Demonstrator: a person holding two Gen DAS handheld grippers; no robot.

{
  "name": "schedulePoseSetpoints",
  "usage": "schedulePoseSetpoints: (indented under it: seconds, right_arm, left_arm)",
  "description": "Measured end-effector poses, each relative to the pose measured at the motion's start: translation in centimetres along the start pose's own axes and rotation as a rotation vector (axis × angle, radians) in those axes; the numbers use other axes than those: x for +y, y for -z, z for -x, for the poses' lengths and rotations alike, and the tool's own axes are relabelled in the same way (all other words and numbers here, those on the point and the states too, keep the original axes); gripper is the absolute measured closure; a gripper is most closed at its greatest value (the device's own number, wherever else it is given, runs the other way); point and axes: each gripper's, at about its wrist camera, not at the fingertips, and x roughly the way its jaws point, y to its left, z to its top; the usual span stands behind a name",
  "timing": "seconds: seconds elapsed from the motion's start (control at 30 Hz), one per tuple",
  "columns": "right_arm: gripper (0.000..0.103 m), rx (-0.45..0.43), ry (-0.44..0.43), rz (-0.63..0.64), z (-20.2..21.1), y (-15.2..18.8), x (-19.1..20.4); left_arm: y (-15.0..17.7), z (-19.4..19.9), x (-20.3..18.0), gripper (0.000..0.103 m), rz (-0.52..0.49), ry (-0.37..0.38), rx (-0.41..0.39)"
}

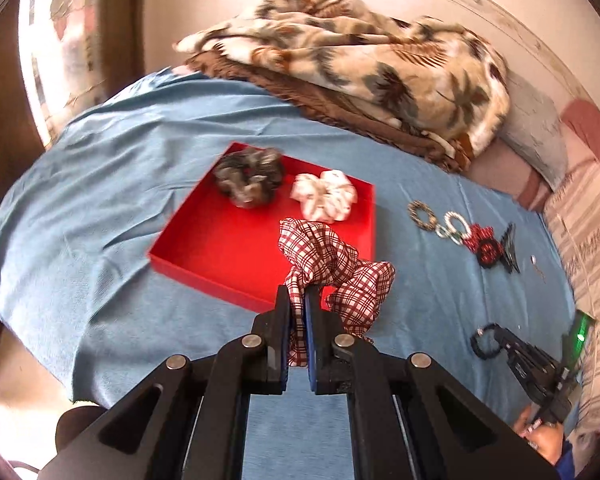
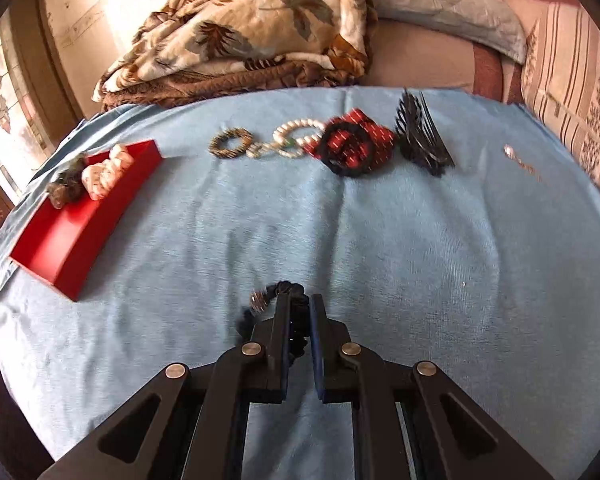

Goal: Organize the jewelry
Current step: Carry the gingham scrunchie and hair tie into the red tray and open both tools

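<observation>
On the bed we see first a blue sheet (image 1: 100, 200) that covers the whole working surface, and behind it lies a folded blanket (image 1: 360, 64) with a leaf pattern, next to a grey pillow (image 1: 536, 136). On the sheet stands a red tray (image 1: 204, 248), shallow and open, and in its far part lie two scrunchies side by side, a grey scrunchie (image 1: 248, 178) and a white scrunchie (image 1: 326, 194), which are close but we cannot tell if they touch. Our left gripper (image 1: 299, 300) has its jaws closed on a red checked scrunchie (image 1: 332, 264), which hangs above the near right corner of the tray. To the right of the tray, well apart from it, a row of small things lies on the sheet: a brown bead bracelet (image 2: 231, 143), then white bead bracelets (image 2: 292, 140), then a red and black hair piece (image 2: 350, 146), and a black hair claw (image 2: 422, 136) at the end; these neighbours touch or overlap one another. Our right gripper (image 2: 300, 304) is nearer to us than this row, and its jaws are closed on a small black beaded bracelet (image 2: 272, 300), which sticks out on the left side of the fingers, just above the sheet.
</observation>
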Motion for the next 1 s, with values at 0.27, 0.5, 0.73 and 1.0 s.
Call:
schedulePoseSetpoints:
  seconds: [0.27, 0.5, 0.73, 1.0]
  right_arm:
    - [0.093, -0.041, -0.121, 0.114, 3.7, -2.6, 7.9]
    - [0.093, 0.0, -0.286, 0.148, 2.5, -6.3, 16.4]
    - [0.093, 0.059, -0.346, 0.158, -2.4, -9.3, 23.7]
    - [0.093, 0.155, -0.327, 0.13, -10.0, -11.8, 25.9]
  left_arm:
    - [-0.9, -2.6, 6.4, 0.097, 0.092, -0.015, 0.016]
    - [-3.8, -6.1, 9.3, 0.097, 0.104, 0.003, 0.03]
    - [-6.6, -11.4, 9.7, 0.097, 0.107, 0.047, 0.088]
    - [-6.8, -15.3, 10.9, 0.096, 0.094, 0.009, 0.139]
